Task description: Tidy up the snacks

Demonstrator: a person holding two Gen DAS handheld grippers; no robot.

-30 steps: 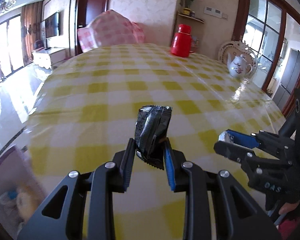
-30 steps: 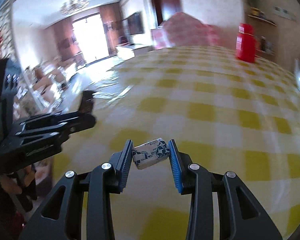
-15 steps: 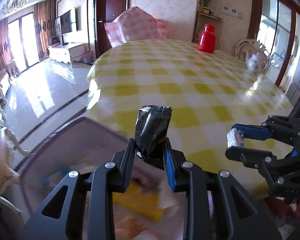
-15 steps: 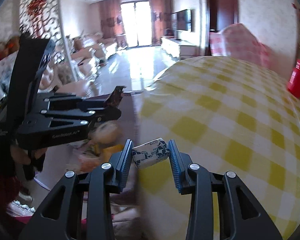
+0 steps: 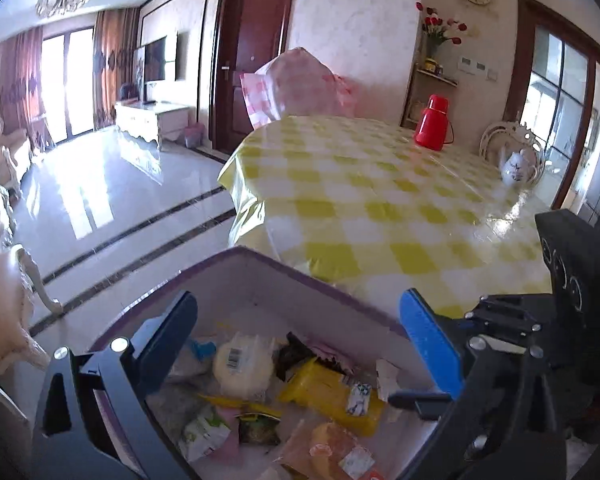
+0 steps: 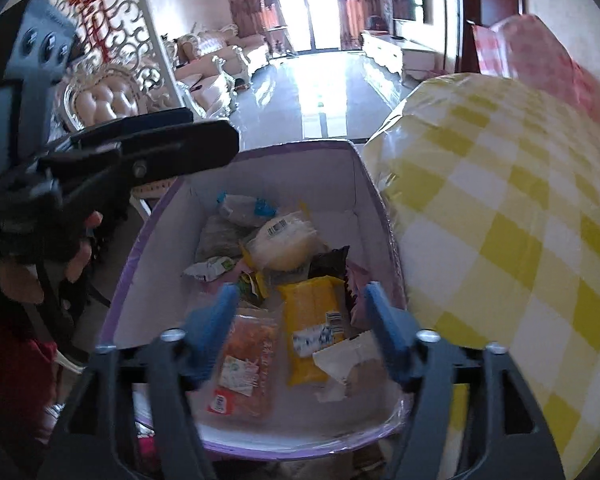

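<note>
The snacks (image 6: 260, 280) lay heaped in a purple-rimmed box (image 6: 356, 168) that stood beside the table (image 6: 500, 220) with the yellow checked cloth, directly below both pairs of jaws. The yellow packet (image 6: 312, 328) — the biggest of them — lay flat between the right gripper (image 6: 300, 316) jaws, its long axis running away from them toward the far wall of the box. An orange packet (image 6: 246, 360) lay just beside it, parallel, under the left-hand jaw. The black packet (image 6: 330, 262) sat beyond the jaws, its crimped end tilted upward. Both the right gripper and the left gripper (image 5: 300, 332) were spreading apart — nothing gripped between either pair.
</note>
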